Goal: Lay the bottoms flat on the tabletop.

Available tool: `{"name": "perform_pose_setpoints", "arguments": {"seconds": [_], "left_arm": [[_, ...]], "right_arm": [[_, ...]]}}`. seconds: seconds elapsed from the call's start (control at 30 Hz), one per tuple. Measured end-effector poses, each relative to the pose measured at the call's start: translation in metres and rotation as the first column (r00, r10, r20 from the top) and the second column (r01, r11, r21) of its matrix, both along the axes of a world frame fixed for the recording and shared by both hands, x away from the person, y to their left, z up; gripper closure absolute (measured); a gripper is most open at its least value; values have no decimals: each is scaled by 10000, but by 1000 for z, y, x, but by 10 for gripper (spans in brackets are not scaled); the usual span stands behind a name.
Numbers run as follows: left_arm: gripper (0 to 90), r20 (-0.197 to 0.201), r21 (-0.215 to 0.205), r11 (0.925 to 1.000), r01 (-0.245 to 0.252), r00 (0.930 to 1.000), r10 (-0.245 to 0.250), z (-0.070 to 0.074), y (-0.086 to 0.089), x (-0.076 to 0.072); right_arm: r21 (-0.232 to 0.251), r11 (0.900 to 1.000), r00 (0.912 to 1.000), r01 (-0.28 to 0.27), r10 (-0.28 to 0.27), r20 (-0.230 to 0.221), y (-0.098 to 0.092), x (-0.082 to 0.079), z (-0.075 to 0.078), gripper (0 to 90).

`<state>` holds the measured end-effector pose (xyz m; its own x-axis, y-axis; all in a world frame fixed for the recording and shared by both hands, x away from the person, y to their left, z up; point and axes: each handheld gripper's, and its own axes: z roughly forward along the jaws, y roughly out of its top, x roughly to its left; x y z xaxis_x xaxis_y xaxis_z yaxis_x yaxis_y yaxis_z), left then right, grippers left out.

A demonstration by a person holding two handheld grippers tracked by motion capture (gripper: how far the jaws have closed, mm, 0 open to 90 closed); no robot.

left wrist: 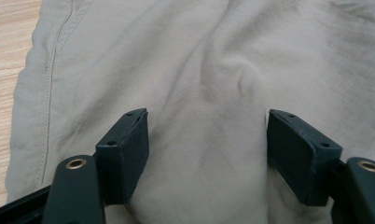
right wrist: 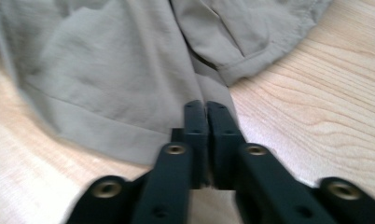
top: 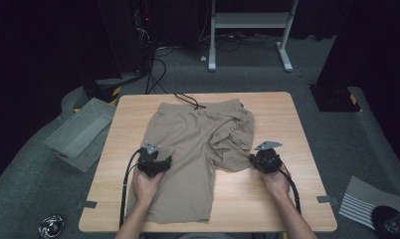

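Khaki shorts (top: pixel 198 149) lie flat on a wooden table (top: pixel 287 124), waistband at the far side, the right leg crumpled. My left gripper (top: pixel 157 158) rests on the left leg. In the left gripper view its jaws (left wrist: pixel 206 140) stand wide apart, pressed down on the cloth (left wrist: pixel 199 70), with a soft ridge of fabric rising between the pads. My right gripper (top: pixel 253 159) is at the right leg's hem. In the right gripper view its jaws (right wrist: pixel 206 109) are together, pinching the edge of the hem (right wrist: pixel 129 135) where a fold runs into the tips.
A black drawstring (top: pixel 190 101) trails off the waistband toward the table's far edge. A grey bin (top: pixel 78 132) stands on the floor to the left. A white frame (top: pixel 248 20) stands behind the table. Striped paper (top: pixel 367 201) lies on the floor at right.
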<state>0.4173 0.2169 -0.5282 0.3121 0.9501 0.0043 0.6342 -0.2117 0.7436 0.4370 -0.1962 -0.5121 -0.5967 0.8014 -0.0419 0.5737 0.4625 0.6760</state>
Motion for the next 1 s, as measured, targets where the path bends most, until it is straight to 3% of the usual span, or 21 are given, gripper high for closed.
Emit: {"name": "perform_pose_setpoints", "arguments": {"seconds": [0.2,0.33,0.43,0.5,0.57,0.6,0.8,1.0], "left_arm": [[306,2,-4,10000,-7,10000,7,0,0,0],[306,15,-6,10000,-18,10000,18,0,0,0],[306,1,-7,10000,-11,10000,11,0,0,0],[306,13,-7,10000,-18,10000,18,0,0,0],[306,4,-5,10000,-12,10000,12,0,0,0],[306,1,-4,10000,-10,10000,10,0,0,0],[306,0,-6,10000,-13,10000,13,0,0,0],[306,1,-13,10000,-14,10000,14,0,0,0]], "right_arm": [[-5,9999,9981,-104,104,600,-16,-28,9,891],[94,9995,9978,-315,309,578,-26,-50,11,879],[173,9987,9977,-482,473,487,-30,-62,10,772],[604,9981,9972,-131,85,745,-35,-64,14,691],[1202,9922,9949,343,-453,900,-40,-61,20,678],[1172,9918,9934,502,-616,965,-41,-57,22,679],[155,9986,9974,515,-522,488,-19,-21,11,688],[112,9993,9993,360,-359,-36,-4,2,2,685]]}}
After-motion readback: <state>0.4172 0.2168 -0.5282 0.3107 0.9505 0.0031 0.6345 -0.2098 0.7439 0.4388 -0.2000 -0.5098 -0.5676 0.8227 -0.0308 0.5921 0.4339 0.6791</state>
